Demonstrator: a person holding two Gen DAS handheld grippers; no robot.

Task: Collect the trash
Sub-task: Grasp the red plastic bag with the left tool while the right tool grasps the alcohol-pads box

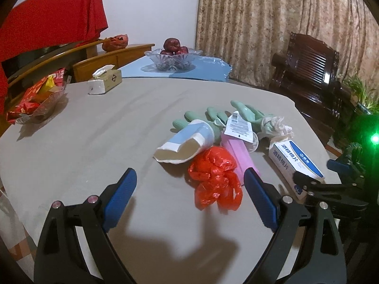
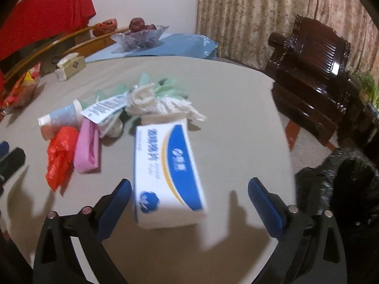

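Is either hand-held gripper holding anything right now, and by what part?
Nothing is held. The left hand-held gripper is open near the red plastic bag; the right hand-held gripper is open around the white-and-blue box.

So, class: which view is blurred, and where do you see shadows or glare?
Right wrist view: motion blur smears the box and the white rags. Left wrist view: sharper, with a green light flare at the right edge and the left gripper casting a dark shadow on the table.
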